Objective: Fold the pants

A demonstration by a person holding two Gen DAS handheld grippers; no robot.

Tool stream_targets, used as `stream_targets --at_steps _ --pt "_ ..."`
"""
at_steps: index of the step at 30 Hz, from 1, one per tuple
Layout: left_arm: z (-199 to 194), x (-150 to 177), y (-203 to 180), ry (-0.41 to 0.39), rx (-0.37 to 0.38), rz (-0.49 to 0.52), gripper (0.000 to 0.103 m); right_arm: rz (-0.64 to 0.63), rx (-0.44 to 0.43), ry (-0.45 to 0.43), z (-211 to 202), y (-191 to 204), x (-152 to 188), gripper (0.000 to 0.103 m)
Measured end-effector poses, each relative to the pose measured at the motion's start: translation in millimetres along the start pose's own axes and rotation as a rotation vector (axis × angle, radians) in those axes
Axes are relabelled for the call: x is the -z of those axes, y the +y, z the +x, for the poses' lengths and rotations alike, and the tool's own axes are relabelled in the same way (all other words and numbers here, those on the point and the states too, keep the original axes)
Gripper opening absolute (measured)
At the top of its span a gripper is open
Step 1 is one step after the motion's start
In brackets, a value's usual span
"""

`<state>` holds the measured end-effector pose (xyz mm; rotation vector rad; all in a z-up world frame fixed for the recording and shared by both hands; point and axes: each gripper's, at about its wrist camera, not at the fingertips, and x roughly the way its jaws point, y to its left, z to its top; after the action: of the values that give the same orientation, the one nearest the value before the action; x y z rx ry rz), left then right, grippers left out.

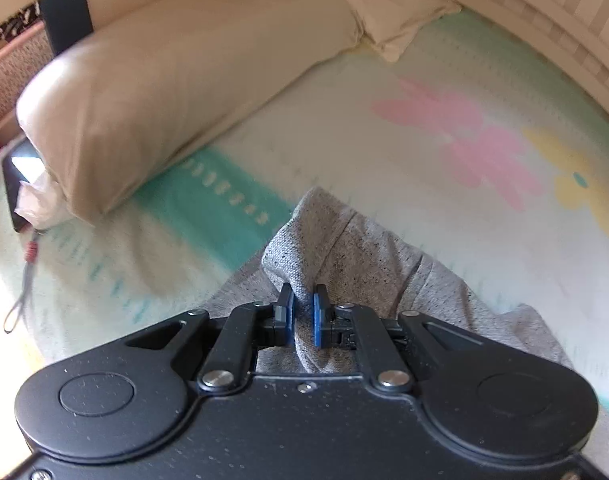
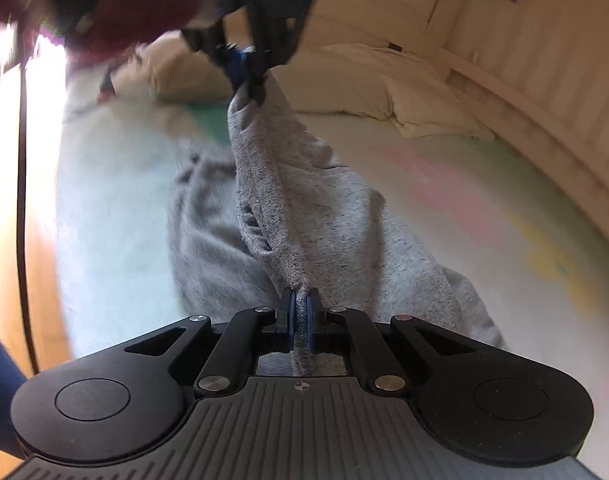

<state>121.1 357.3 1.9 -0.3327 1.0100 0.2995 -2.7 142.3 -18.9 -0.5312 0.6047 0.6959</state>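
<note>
Grey knit pants [image 2: 304, 216] lie partly on the bed and are lifted at one edge. My left gripper [image 1: 303, 312] is shut on a fold of the pants [image 1: 344, 256]. It also shows in the right wrist view [image 2: 244, 68], held high over the bed with cloth hanging from it. My right gripper [image 2: 302, 312] is shut on another part of the same edge, lower and nearer. The cloth stretches taut between the two grippers. The rest of the pants trails on the bedspread to the left.
The bed has a pastel bedspread [image 1: 444, 184] with pink and yellow flowers. A long beige pillow [image 1: 164, 92] and a smaller pillow [image 2: 416, 100] lie at the head. A dark tablet [image 1: 14, 184] and a lanyard lie at the left. A slatted rail [image 2: 544, 80] runs on the right.
</note>
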Motion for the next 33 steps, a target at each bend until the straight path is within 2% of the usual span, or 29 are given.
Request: stream_targets --at_steps 2,5,8,11,13,15,16,19,20,21,22,23,25,27,29,31,33 --pt "-10 4 6 -0.015 -0.009 0.014 0.012 0.002 -0.032 0.005 -6 2 -1 0.006" --pt "-13 15 20 0.017 -0.029 0.015 0.012 -0.04 -0.042 0.035 1 14 5 0.006" --pt "3 23 34 0.099 -0.04 0.0 0.013 -0.049 -0.064 0.09 18 19 12 0.006" --pt "23 28 47 0.205 -0.047 -0.041 0.014 -0.087 -0.047 0.087 18 27 17 0.006" --pt "28 28 53 0.239 -0.052 -0.063 0.018 -0.089 -0.046 0.085 16 27 16 0.006" --pt "18 24 54 0.198 -0.067 -0.084 0.023 -0.07 -0.058 0.082 12 22 13 0.009" --pt "8 22 52 0.152 -0.095 -0.095 0.023 -0.056 -0.064 0.079 11 20 11 0.009" --pt "-29 17 26 -0.076 -0.266 -0.027 0.022 -0.001 -0.111 0.059 0 10 4 0.015" --pt "-39 17 15 -0.148 -0.284 0.002 0.022 0.028 -0.131 0.047 -5 5 2 0.015" --pt "-45 18 4 -0.199 -0.272 0.03 0.025 0.061 -0.141 0.034 -9 -1 1 0.017" --pt "-45 19 -6 -0.216 -0.245 0.061 0.03 0.1 -0.144 0.019 -14 -8 0 0.021" --pt "-41 20 -16 -0.201 -0.209 0.103 0.039 0.143 -0.142 0.007 -17 -15 -1 0.025" --pt "-24 23 -35 -0.124 -0.117 0.171 0.04 0.226 -0.108 0.021 -12 -32 0 0.026" --pt "-3 27 -51 -0.041 -0.058 0.221 0.04 0.27 -0.07 0.074 0 -45 5 0.026" --pt "18 33 -63 0.042 -0.055 0.258 0.04 0.286 -0.05 0.135 12 -52 16 0.026" --pt "34 46 -69 0.134 -0.063 0.291 0.04 0.27 -0.068 0.213 24 -52 29 0.026" --pt "50 59 -70 0.257 -0.082 0.324 0.042 0.241 -0.083 0.196 21 -50 37 0.026"
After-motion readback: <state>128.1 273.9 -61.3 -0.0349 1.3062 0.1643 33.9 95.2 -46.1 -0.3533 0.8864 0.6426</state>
